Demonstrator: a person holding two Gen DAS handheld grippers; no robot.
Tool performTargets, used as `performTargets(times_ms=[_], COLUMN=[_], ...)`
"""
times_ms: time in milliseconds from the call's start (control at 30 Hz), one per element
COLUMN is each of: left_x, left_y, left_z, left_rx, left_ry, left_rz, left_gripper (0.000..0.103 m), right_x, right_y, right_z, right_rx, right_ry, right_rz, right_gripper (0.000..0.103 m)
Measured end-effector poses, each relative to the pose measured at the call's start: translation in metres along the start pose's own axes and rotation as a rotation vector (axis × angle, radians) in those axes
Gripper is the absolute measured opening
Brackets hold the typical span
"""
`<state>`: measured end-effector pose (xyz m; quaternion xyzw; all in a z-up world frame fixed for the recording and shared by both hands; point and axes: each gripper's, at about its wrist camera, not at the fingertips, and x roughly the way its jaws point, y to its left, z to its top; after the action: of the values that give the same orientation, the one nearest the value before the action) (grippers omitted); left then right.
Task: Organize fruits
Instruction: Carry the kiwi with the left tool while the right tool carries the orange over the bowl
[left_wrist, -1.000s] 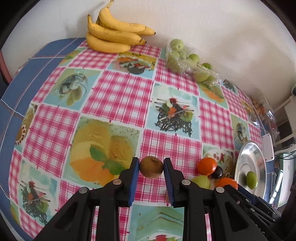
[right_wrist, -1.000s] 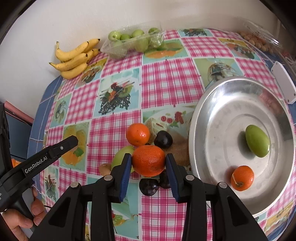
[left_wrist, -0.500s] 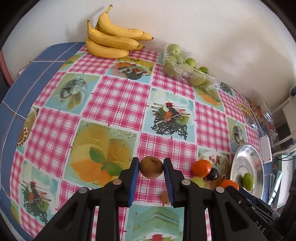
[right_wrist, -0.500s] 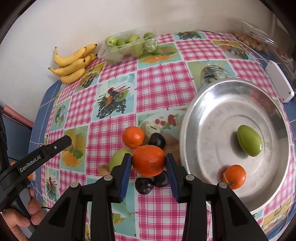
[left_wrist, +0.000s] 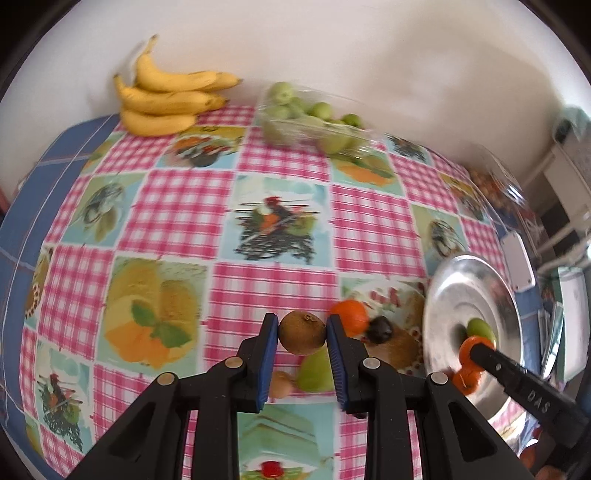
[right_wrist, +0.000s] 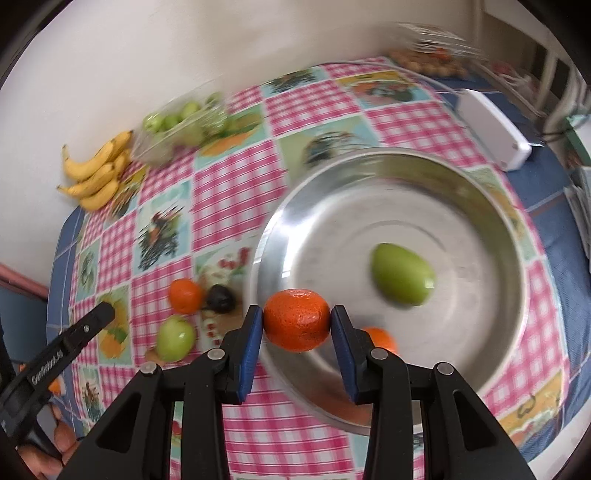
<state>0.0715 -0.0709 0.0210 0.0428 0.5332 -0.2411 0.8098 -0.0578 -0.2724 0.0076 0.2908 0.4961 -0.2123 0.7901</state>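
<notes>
My left gripper (left_wrist: 302, 334) is shut on a brown kiwi (left_wrist: 302, 332), held above the checked tablecloth. Below it lie a green fruit (left_wrist: 316, 373), an orange (left_wrist: 349, 314), a dark plum (left_wrist: 380, 329) and a small brown fruit (left_wrist: 279, 384). My right gripper (right_wrist: 297, 325) is shut on a large orange (right_wrist: 297, 319), held over the near rim of the metal plate (right_wrist: 480, 206). In the plate lie a green fruit (right_wrist: 402, 274) and a small orange (right_wrist: 380, 339), partly hidden by my right finger. The right gripper's arm (left_wrist: 524, 384) shows over the plate (left_wrist: 465, 273) in the left wrist view.
Bananas (left_wrist: 166, 103) and a clear tray of green fruit (left_wrist: 314, 122) sit at the far edge by the wall. A white box (right_wrist: 491, 129) lies beyond the plate. A clear container of small fruit (right_wrist: 428, 55) stands at the far right. A hand (right_wrist: 48, 454) holds the left gripper.
Both grippers have moved right with their fruit. The large orange now hangs over the plate's rim instead of over the loose pile. The kiwi has shifted toward the pile.
</notes>
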Motion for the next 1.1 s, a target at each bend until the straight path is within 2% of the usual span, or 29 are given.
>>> performTargets(times_ms=[267,667,833,1100], left_x=[0.002,0.008,0.018,0.035], left_y=[-0.061,-0.132,-0.147,-0.151], left_z=[-0.013,-0.038,-0.049,-0.058], left_rx=[0.168,0.358,0.405,0.424], left_ry=[0.003,0.007,0.022,0.058], left_rz=[-0.028,-0.111,-0.111,-0.100], left_gripper=[0.029,0.029,0.029,0.029], right_x=[-0.014,-0.030,-0.024,-0.008], right_y=[-0.040,-0.080,-0.083,-0.081], right_z=[0.000,-0.003,-0.006,-0.011], right_rx=[0.080,0.158,0.165,0.152], right_ry=[-0.023,-0.037,0.000,0.076], right_rz=[-0.050,-0.107,-0.109,-0.118], right_gripper=[0.039,0.039,0.040,0.040])
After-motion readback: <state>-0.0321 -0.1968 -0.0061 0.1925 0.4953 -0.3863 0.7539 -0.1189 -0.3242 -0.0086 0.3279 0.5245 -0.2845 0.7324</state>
